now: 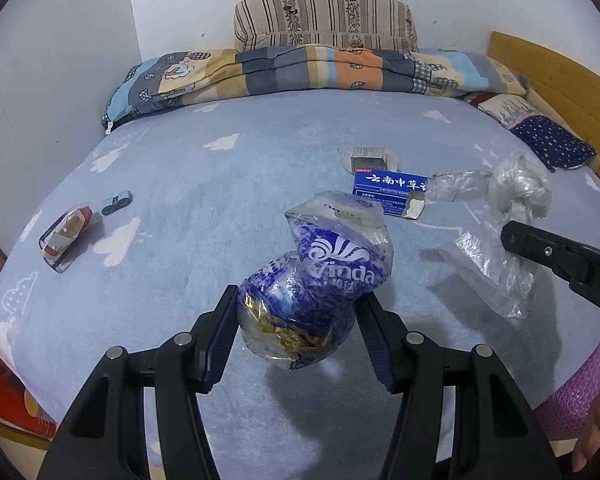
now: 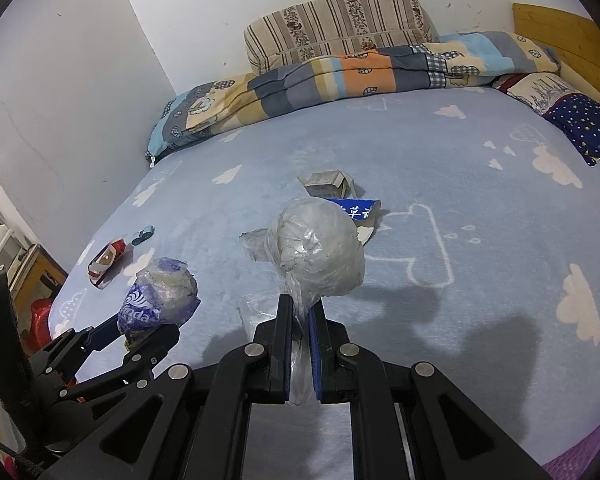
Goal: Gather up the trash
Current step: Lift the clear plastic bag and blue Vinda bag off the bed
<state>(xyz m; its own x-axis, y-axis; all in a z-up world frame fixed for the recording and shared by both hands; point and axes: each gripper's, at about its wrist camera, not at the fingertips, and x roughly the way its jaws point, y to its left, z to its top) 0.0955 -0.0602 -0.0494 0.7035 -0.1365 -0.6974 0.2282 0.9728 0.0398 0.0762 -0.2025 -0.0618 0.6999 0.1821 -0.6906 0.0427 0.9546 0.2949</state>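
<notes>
My left gripper (image 1: 298, 300) is shut on a crumpled blue Vinda wrapper (image 1: 320, 272) and holds it above the bed; it also shows in the right wrist view (image 2: 156, 300). My right gripper (image 2: 300, 312) is shut on a clear plastic bag (image 2: 316, 256), whose ball shows in the left wrist view (image 1: 520, 188). On the bed lie a blue medicine box (image 1: 388, 192), a small grey box (image 1: 366, 158), a red and white wrapper (image 1: 66, 236) and a small blue item (image 1: 116, 202).
The bed has a light blue cloud-print sheet (image 1: 220, 200). A folded quilt (image 1: 300, 68) and striped pillow (image 1: 324, 20) lie at the far side. A starry pillow (image 1: 552, 146) and wooden headboard (image 1: 560, 80) are at right. A purple basket (image 1: 580, 384) is near right.
</notes>
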